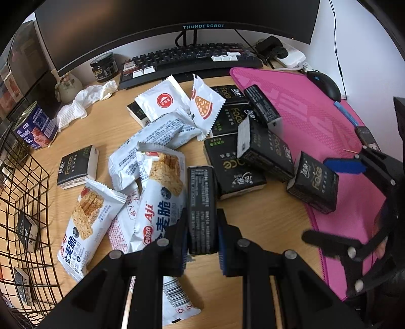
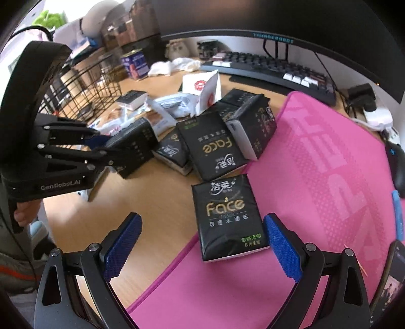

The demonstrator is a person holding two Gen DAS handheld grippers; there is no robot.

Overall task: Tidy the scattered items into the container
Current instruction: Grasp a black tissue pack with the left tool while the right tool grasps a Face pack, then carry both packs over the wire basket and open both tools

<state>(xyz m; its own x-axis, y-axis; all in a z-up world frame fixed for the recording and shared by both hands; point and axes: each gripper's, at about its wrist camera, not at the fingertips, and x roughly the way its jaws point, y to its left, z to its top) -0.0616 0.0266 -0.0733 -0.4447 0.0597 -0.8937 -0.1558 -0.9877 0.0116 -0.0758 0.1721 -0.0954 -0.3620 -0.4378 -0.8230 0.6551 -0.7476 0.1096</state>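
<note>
Black film wraps the tissue pack (image 2: pixel 229 217) lying flat at the near edge of the pink mat (image 2: pixel 316 177), its "Face" lettering upright to the right wrist view and its long axis running near to far, roughly in line with the right gripper (image 2: pixel 200 250). That gripper's blue pads stand wide apart, one on either side of the pack's near end, touching neither flank; the pack sits closer to the right-hand pad (image 2: pixel 283 250) than to the left one, so a small shift rightward would likely centre it before a close. It appears to be the nearest loose pack to this hand, well apart from the heap (image 2: pixel 210 141) of similar packs piled farther off on the wooden desk (image 2: pixel 83 217).

To the left, the left gripper (image 1: pixel 202 235) is clamped on a second pack (image 1: pixel 202 205), held edge-on with its long axis pointing away along the fingers, above white snack wrappers (image 1: pixel 157 192). The wire basket (image 1: pixel 27 215), the likely container, stands at the far left with a few packs already inside, so the left hand is the nearer to it. A keyboard (image 1: pixel 192 59) and monitor (image 1: pixel 177 22) close the far side.
</note>
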